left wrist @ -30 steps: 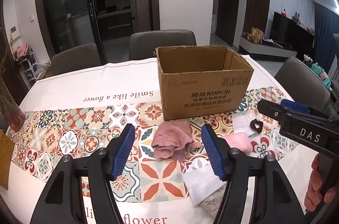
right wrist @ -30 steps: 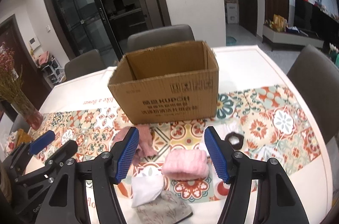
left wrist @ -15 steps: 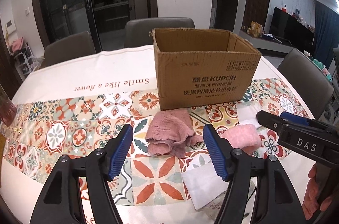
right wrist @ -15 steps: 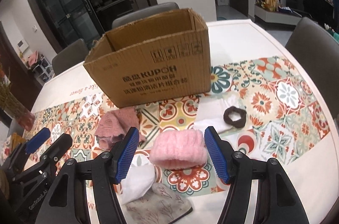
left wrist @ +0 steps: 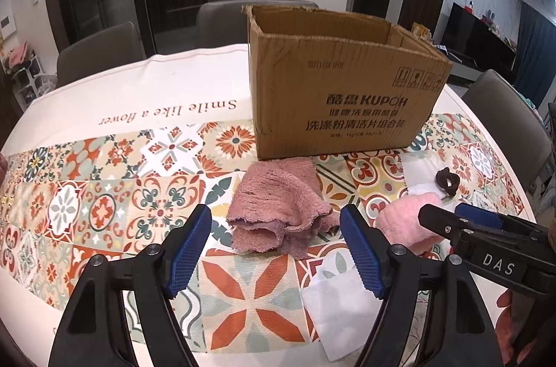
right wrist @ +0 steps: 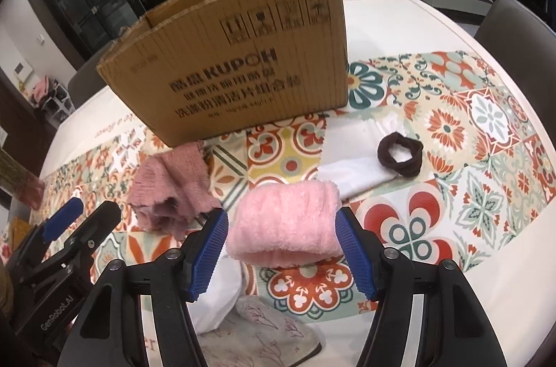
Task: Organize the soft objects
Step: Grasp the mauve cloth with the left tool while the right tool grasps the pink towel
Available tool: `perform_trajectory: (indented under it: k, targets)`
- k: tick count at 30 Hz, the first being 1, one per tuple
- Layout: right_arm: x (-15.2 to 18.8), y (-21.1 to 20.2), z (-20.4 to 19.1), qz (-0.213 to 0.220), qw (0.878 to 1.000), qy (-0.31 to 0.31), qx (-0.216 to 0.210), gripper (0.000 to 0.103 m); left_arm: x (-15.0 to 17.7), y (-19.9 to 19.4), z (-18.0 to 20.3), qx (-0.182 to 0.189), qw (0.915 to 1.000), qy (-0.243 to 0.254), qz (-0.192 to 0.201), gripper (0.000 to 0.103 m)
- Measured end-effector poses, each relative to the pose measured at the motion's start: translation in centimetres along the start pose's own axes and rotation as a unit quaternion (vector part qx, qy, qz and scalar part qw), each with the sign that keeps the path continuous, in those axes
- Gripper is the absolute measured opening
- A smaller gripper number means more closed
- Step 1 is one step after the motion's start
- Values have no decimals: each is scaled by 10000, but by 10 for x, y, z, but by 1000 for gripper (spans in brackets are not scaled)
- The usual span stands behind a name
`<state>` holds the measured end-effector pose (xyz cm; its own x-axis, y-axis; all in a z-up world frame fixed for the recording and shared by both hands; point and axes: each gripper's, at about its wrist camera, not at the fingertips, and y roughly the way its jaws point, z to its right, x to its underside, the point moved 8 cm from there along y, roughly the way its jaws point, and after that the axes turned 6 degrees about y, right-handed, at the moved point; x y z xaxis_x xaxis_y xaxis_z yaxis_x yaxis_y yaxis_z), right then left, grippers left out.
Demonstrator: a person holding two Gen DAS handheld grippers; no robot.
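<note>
An open cardboard box (left wrist: 344, 92) stands on the table, also in the right wrist view (right wrist: 236, 72). A crumpled mauve cloth (left wrist: 278, 207) lies in front of it, just ahead of my open left gripper (left wrist: 276, 252). A rolled pink towel (right wrist: 285, 224) lies between the fingers of my open right gripper (right wrist: 281, 252), which straddles it without closing. The pink towel (left wrist: 406, 221) also shows in the left wrist view. A brown scrunchie (right wrist: 399, 158) rests on a white cloth (right wrist: 351, 176). A white cloth (left wrist: 340, 304) and a grey patterned cloth (right wrist: 257, 335) lie nearest me.
The round table carries a patterned tile runner (left wrist: 104, 200) on a white cloth. Grey chairs (left wrist: 100, 51) stand around it. A vase with dried flowers (right wrist: 21, 186) stands at the far left. The right gripper's body (left wrist: 486, 242) shows in the left wrist view.
Both grippers have moved forward and down toward the table. The right gripper now straddles the pink towel. The left gripper has come closer to the mauve cloth.
</note>
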<state>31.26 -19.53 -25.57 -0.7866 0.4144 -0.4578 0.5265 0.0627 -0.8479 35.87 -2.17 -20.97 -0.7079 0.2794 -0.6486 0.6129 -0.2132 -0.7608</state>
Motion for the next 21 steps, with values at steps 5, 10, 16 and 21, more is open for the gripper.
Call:
perform_trajectory:
  k: [5,10,16,21]
  targets:
    - [5,14,2,-160,9999,18,41,65,4,21,1,124,9998,-41,-159,78]
    - [6,23,4,-186,9997,-40,135,65,5,39,1,161,9994,-96,-306,78]
    - [6,33,9,-214,9995,-11,218,70,9,58,2,132,9988,-86,-455,78]
    - [6,38,11,-190,9994,-66,270,70,13,73,2,67,9982,-70,-586,78]
